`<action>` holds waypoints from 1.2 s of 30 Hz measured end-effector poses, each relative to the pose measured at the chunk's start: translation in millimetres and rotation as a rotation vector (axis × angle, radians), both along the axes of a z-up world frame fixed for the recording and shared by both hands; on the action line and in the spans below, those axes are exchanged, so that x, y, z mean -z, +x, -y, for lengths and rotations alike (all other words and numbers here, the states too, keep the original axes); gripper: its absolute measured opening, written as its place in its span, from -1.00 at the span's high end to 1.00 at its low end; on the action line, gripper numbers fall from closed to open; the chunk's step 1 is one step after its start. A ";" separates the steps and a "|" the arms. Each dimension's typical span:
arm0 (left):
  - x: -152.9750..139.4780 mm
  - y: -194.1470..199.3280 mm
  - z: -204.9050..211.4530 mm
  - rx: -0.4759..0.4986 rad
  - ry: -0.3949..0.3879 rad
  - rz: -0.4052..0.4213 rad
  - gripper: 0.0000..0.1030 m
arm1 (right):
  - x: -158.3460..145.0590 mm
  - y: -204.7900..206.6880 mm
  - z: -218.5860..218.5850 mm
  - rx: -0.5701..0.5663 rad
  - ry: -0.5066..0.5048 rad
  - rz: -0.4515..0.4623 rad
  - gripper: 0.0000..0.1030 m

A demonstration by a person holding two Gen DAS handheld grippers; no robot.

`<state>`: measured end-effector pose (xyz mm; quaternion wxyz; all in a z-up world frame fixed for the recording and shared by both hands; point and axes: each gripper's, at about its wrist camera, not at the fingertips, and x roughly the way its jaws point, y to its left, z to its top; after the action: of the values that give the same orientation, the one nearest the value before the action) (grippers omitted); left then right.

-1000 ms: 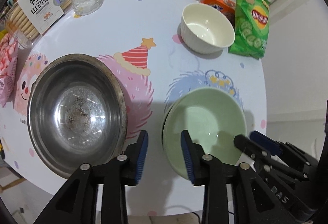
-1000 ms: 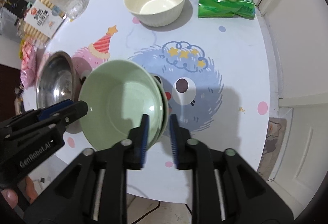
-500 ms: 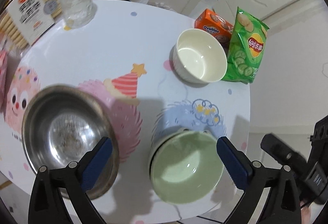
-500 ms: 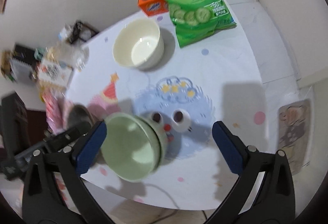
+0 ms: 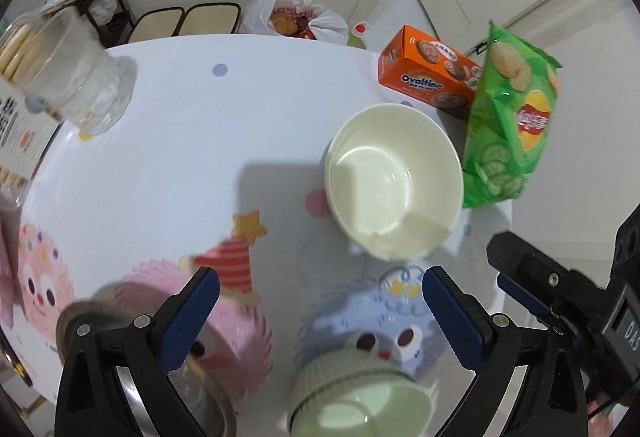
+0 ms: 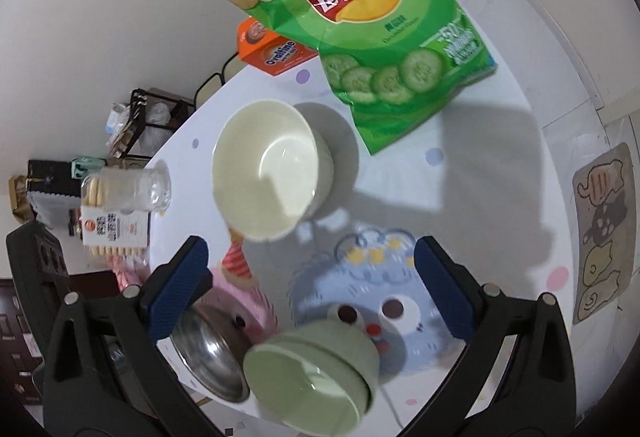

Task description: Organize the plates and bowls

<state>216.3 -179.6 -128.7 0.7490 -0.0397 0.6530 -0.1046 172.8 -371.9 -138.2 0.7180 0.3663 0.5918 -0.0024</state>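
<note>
A cream bowl [image 5: 394, 181] stands empty on the round white table [image 5: 172, 141], ahead of both grippers; it also shows in the right wrist view [image 6: 270, 171]. Two stacked green bowls [image 5: 356, 393] sit near the front edge, also in the right wrist view [image 6: 316, 373]. A steel bowl [image 5: 160, 389] lies at the front left, also in the right wrist view [image 6: 212, 349]. My left gripper [image 5: 320, 311] is wide open and empty above the green stack. My right gripper [image 6: 310, 285] is wide open and empty, short of the cream bowl.
A green Lay's chip bag [image 5: 512, 125] and an orange Ovaltine box [image 5: 428, 77] lie behind the cream bowl. A clear cup [image 5: 80, 77] and a biscuit pack [image 6: 116, 229] stand at the far left. The right gripper's body [image 5: 560, 301] shows at right.
Both grippers let go of the green bowls, opened wide and pulled up and forward. The cream bowl is now nearer in both views.
</note>
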 end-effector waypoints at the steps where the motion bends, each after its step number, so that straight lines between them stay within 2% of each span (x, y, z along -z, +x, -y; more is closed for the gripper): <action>1: 3.3 4.3 3.4 0.010 0.008 0.000 -1.00 | 3.3 6.3 -0.8 0.009 -0.002 -0.008 -0.99; 5: 14.3 18.4 12.7 0.040 0.037 0.010 -0.97 | 14.8 26.9 -8.0 -0.001 -0.012 -0.030 -0.99; 11: 35.0 34.2 17.4 0.045 0.004 -0.038 -0.40 | 34.3 44.2 -14.1 -0.003 -0.041 -0.068 -0.98; 12: 38.1 36.2 17.9 0.046 0.005 -0.043 -0.18 | 36.8 46.0 -15.6 -0.007 -0.050 -0.073 -0.96; 13: 41.1 37.6 17.6 0.044 0.001 -0.049 -0.01 | 39.1 46.6 -15.8 -0.006 -0.054 -0.074 -0.91; 14: 43.9 39.2 17.2 0.043 -0.003 -0.057 0.04 | 40.7 47.2 -15.8 -0.001 -0.057 -0.075 -0.77; 16: 47.9 42.3 16.5 0.050 -0.015 -0.073 0.19 | 44.0 49.6 -17.1 -0.008 -0.077 -0.087 -0.66; 17: 49.9 43.6 16.4 0.054 -0.019 -0.077 0.24 | 46.5 50.7 -18.4 -0.018 -0.077 -0.094 -0.55; 18: 51.0 44.5 16.3 0.056 -0.023 -0.079 0.30 | 48.5 51.7 -18.8 -0.023 -0.076 -0.096 -0.28; 21: 53.3 46.5 16.5 0.066 -0.027 -0.083 0.42 | 55.0 51.9 -19.7 -0.026 -0.092 -0.123 0.26; 23: 56.1 50.0 16.3 0.068 -0.038 -0.092 0.49 | 60.6 50.5 -17.7 -0.020 -0.082 -0.128 0.35; 25: 56.6 51.2 14.7 0.064 -0.048 -0.090 0.70 | 64.4 50.3 -18.3 -0.019 -0.064 -0.129 0.42; 27: 61.2 50.7 12.5 0.050 -0.048 -0.093 0.78 | 65.1 49.6 -17.3 -0.020 -0.065 -0.128 0.71; 30: 62.3 55.6 9.0 0.028 -0.065 -0.100 0.80 | 62.9 50.3 -17.9 -0.040 -0.087 -0.119 0.74; 36: 54.2 52.8 8.7 0.027 -0.052 -0.075 0.80 | 57.9 48.2 -23.8 -0.069 -0.120 -0.113 0.76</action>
<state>269.1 -188.3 -182.9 0.7211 -0.0543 0.6783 -0.1303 220.9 -348.0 -196.1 0.7036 0.3013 0.6427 -0.0337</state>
